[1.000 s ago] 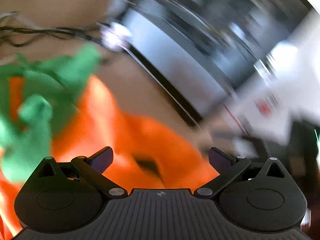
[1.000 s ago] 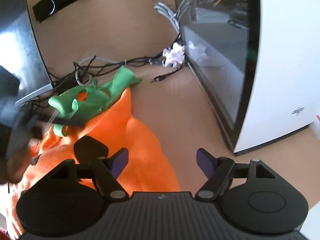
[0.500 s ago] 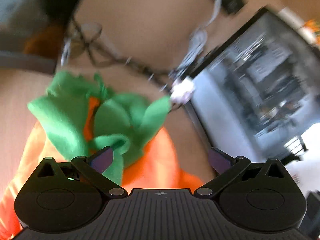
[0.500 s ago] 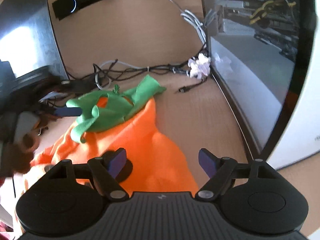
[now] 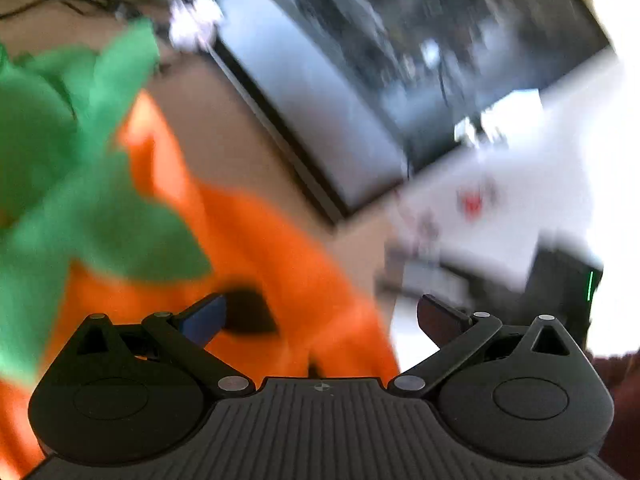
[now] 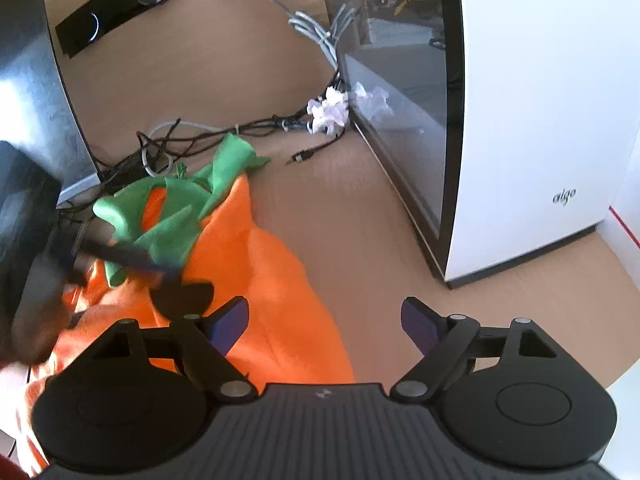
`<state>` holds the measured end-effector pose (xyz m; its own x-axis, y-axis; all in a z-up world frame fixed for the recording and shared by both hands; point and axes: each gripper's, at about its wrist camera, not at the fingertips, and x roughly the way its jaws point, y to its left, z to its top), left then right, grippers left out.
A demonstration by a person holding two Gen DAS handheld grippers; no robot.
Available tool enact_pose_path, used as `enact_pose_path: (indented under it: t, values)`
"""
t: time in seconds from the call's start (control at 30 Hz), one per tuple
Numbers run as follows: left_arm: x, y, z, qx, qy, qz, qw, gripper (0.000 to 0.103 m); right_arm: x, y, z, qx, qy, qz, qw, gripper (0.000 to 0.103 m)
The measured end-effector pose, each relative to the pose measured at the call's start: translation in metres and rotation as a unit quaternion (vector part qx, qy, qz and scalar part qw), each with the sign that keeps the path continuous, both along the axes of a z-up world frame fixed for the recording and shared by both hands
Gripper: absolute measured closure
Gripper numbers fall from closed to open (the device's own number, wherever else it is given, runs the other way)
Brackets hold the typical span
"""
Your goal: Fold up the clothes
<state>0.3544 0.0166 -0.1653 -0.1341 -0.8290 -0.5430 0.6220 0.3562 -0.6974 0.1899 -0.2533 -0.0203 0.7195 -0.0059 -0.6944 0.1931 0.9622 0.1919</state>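
An orange pumpkin costume with a green leaf collar and a black patch lies crumpled on the wooden desk. My right gripper is open and empty, hovering over the costume's right edge. My left gripper is open and empty just above the orange cloth, beside the green collar; that view is motion-blurred. From the right wrist view the left gripper appears blurred at the left, over the collar.
A white computer case with a glass side stands on the right, also in the left wrist view. Tangled cables and a loose plug lie behind the costume. A black speaker bar sits at the back, a monitor stand at left.
The left gripper has swung back down and right, from facing the collar to hovering over the orange cloth. The right gripper has shifted only slightly. Both stay open.
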Motion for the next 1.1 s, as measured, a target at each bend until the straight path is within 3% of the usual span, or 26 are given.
enact_pose_path:
  t: [0.1, 0.23, 0.33, 0.4, 0.47, 0.57, 0.67, 0.7, 0.73, 0.77, 0.9, 0.97, 1.03, 1.1]
  values:
    - [-0.018, 0.022, 0.0, 0.011, 0.001, 0.011, 0.9999, 0.0, 0.008, 0.005, 0.005, 0.0, -0.013, 0.013, 1.0, 0.017]
    - [-0.016, 0.057, 0.018, -0.016, -0.002, 0.068, 0.9975, 0.0, 0.036, 0.025, 0.017, -0.007, -0.041, 0.065, 0.997, 0.016]
    - [-0.001, 0.081, 0.032, -0.03, -0.018, 0.133, 0.9905, 0.0, 0.072, 0.036, 0.032, 0.046, -0.073, 0.123, 0.989, 0.02]
    - [0.011, 0.095, 0.038, -0.023, -0.029, 0.198, 0.9794, 0.0, 0.104, 0.046, 0.036, 0.094, -0.082, 0.153, 0.98, 0.027]
    - [0.023, 0.108, 0.035, 0.014, -0.044, 0.281, 0.9587, 0.0, 0.139, 0.055, 0.032, 0.138, -0.073, 0.172, 0.973, 0.029]
    - [0.029, 0.124, 0.028, 0.106, -0.071, 0.379, 0.9166, 0.0, 0.179, 0.066, 0.003, 0.17, -0.007, 0.186, 0.968, 0.03]
    - [0.031, 0.135, 0.022, 0.206, -0.106, 0.443, 0.8662, 0.0, 0.186, 0.074, -0.029, 0.121, 0.074, 0.201, 0.969, 0.03]
    - [0.03, 0.137, 0.025, 0.217, -0.113, 0.453, 0.8573, 0.0, 0.185, 0.076, -0.037, 0.094, 0.096, 0.202, 0.97, 0.03]
    - [0.028, 0.138, 0.029, 0.217, -0.119, 0.459, 0.8536, 0.0, 0.182, 0.077, -0.038, 0.069, 0.1, 0.21, 0.97, 0.03]
    - [0.026, 0.139, 0.034, 0.203, -0.121, 0.459, 0.8564, 0.0, 0.18, 0.077, -0.032, 0.049, 0.087, 0.213, 0.972, 0.03]
    - [0.033, 0.121, 0.051, 0.128, -0.12, 0.432, 0.8847, 0.0, 0.187, 0.071, 0.003, -0.028, 0.002, 0.201, 0.979, 0.03]
    - [0.044, 0.109, 0.051, 0.107, -0.109, 0.422, 0.8935, 0.0, 0.206, 0.073, 0.012, -0.052, -0.019, 0.192, 0.98, 0.038]
    - [0.054, 0.098, 0.042, 0.105, -0.101, 0.431, 0.8904, 0.0, 0.23, 0.073, 0.007, -0.04, -0.017, 0.184, 0.982, 0.049]
    - [0.061, 0.092, 0.031, 0.12, -0.09, 0.452, 0.8792, 0.0, 0.253, 0.065, -0.007, -0.013, 0.002, 0.161, 0.987, 0.058]
